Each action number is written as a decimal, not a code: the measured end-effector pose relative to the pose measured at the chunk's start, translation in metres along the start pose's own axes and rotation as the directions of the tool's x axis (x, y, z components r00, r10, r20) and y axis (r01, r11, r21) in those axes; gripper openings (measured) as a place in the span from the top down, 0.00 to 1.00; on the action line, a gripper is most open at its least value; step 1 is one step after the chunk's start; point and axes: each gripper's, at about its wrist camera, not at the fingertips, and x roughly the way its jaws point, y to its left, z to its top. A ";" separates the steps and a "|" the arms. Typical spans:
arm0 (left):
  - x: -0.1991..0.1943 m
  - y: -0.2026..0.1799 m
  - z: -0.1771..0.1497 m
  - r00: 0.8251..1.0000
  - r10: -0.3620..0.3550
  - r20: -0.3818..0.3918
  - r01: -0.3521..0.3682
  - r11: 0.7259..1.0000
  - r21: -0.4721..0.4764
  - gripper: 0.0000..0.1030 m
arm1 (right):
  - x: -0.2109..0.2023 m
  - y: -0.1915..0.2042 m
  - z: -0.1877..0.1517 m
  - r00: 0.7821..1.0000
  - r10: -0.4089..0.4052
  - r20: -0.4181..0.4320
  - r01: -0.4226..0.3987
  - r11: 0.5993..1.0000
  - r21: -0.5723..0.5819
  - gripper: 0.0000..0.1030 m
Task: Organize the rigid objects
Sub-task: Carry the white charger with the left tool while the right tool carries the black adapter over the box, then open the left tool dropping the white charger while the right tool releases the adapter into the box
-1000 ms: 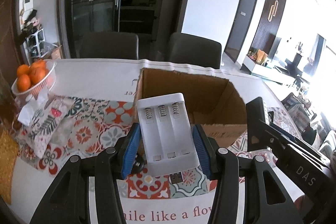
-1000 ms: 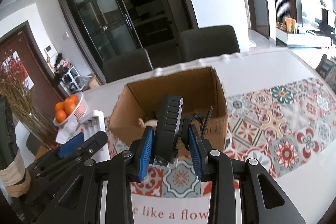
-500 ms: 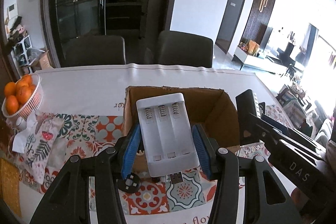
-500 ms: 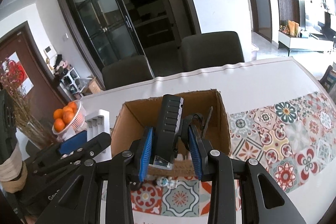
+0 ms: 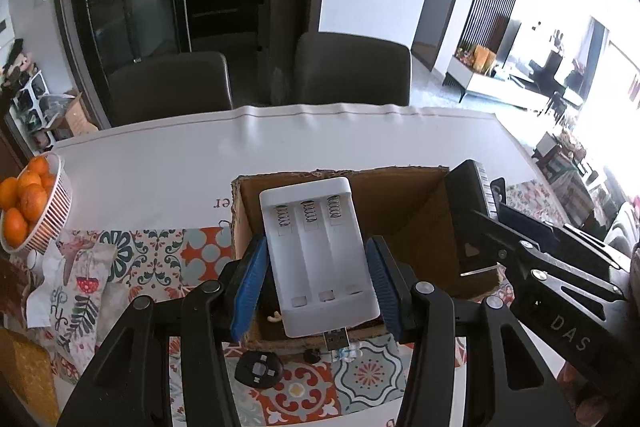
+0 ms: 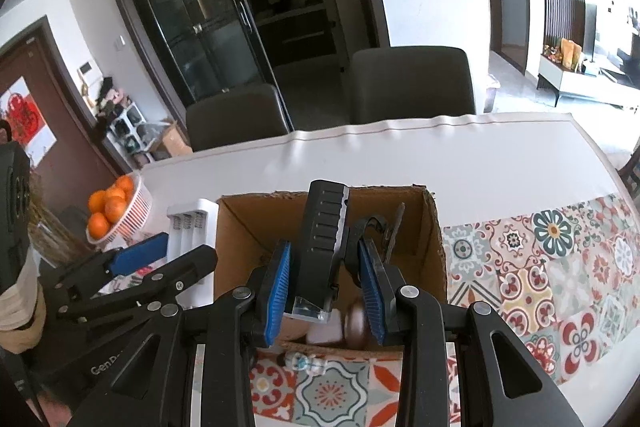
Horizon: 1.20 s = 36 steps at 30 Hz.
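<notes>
A: Left wrist view. Left gripper (image 5: 316, 267): jaws pinching a white battery charger (image 5: 318, 253), blue pads pressed on both long sides. Three slots, springs at far end, USB plug (image 5: 335, 338) protruding at near end. Held tilted above the open cardboard box (image 5: 416, 215), over its left half.

B: Right wrist view. Right gripper (image 6: 325, 277): jaws clamped on a black ribbed device (image 6: 323, 243), clear plastic part at its lower end. Held upright over the same cardboard box (image 6: 434, 247), near the middle of the opening.

A: Box contents?

B: Partly hidden. Visible inside: a black strap-like item (image 6: 370, 227), a thin dark upright piece (image 6: 396, 231), a white block (image 6: 326, 327), a brown rounded item (image 6: 356, 319). Exact types not discernible.

A: Outside the box, near wall: a round black item with grey buttons (image 5: 259, 371) on the patterned tablecloth (image 5: 160, 255), just beside the box. A small pale figure (image 6: 304, 361) also against the near wall.

B: Left of box: white basket of oranges (image 5: 28, 211), a printed fabric pouch (image 5: 76, 291) just below it. Both well apart from the grippers.

A: Beyond the far table edge: two dark chairs (image 5: 352, 71).
</notes>
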 end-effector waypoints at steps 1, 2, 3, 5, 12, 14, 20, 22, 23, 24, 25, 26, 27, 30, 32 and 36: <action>0.003 0.000 0.001 1.000 -0.002 -0.008 0.002 1.000 -0.001 0.51 | 0.002 0.000 0.002 1.000 -0.002 -0.006 0.002 1.000 -0.002 0.66; 0.007 0.001 0.002 1.000 -0.004 -0.019 0.004 1.000 -0.001 0.51 | 0.005 -0.001 0.004 1.000 -0.005 -0.014 0.005 1.000 -0.005 0.66; 0.011 0.002 0.003 1.000 -0.006 -0.028 0.006 1.000 -0.004 0.51 | 0.007 -0.001 0.005 1.000 -0.008 -0.023 0.008 1.000 -0.010 0.66; 0.017 0.002 0.004 0.999 -0.007 -0.043 0.007 1.000 -0.003 0.51 | 0.012 -0.002 0.008 0.999 -0.014 -0.038 0.014 1.000 -0.015 0.66; 0.039 0.005 0.008 0.995 0.000 -0.102 -0.001 1.000 -0.010 0.51 | 0.031 -0.005 0.012 0.995 -0.044 -0.095 0.041 0.998 -0.039 0.66; 0.045 0.005 0.009 0.993 0.015 -0.116 -0.016 1.000 -0.003 0.51 | 0.036 -0.007 0.012 0.992 -0.048 -0.113 0.044 0.998 -0.039 0.66; 0.063 0.006 0.009 0.986 0.036 -0.163 -0.036 0.999 0.001 0.51 | 0.053 -0.014 0.011 0.985 -0.052 -0.166 0.047 0.998 -0.033 0.66; 0.069 0.008 0.009 0.983 0.039 -0.177 -0.040 0.999 -0.001 0.51 | 0.059 -0.016 0.010 0.982 -0.051 -0.183 0.046 0.998 -0.033 0.66; 0.073 0.008 0.008 0.982 0.043 -0.182 -0.044 0.999 0.000 0.51 | 0.061 -0.017 0.009 0.980 -0.053 -0.193 0.047 0.998 -0.035 0.66; 0.074 0.008 0.008 0.982 0.045 -0.186 -0.045 0.999 0.002 0.51 | 0.063 -0.018 0.008 0.978 -0.058 -0.200 0.052 0.998 -0.035 0.66; 0.077 0.008 0.008 0.980 0.047 -0.191 -0.047 0.999 0.004 0.51 | 0.065 -0.018 0.007 0.977 -0.062 -0.203 0.056 0.998 -0.037 0.66; 0.080 0.008 0.007 0.979 0.046 -0.199 -0.046 0.999 0.005 0.51 | 0.067 -0.018 0.007 0.976 -0.064 -0.209 0.057 0.998 -0.037 0.66; 0.081 0.008 0.007 0.978 0.046 -0.204 -0.045 0.999 0.005 0.51 | 0.068 -0.019 0.007 0.974 -0.062 -0.217 0.056 0.998 -0.033 0.66; 0.084 0.006 0.006 0.976 0.039 -0.216 -0.039 0.999 0.006 0.51 | 0.071 -0.021 0.006 0.970 -0.060 -0.236 0.055 0.998 -0.029 0.66; 0.084 0.005 0.005 0.975 0.039 -0.219 -0.040 0.999 0.004 0.49 | 0.070 -0.022 0.006 0.970 -0.061 -0.234 0.057 0.998 -0.025 0.63; 0.077 0.005 0.005 0.978 0.033 -0.207 -0.035 0.999 -0.004 0.44 | 0.067 -0.022 0.007 0.970 -0.077 -0.230 0.075 0.997 -0.016 0.62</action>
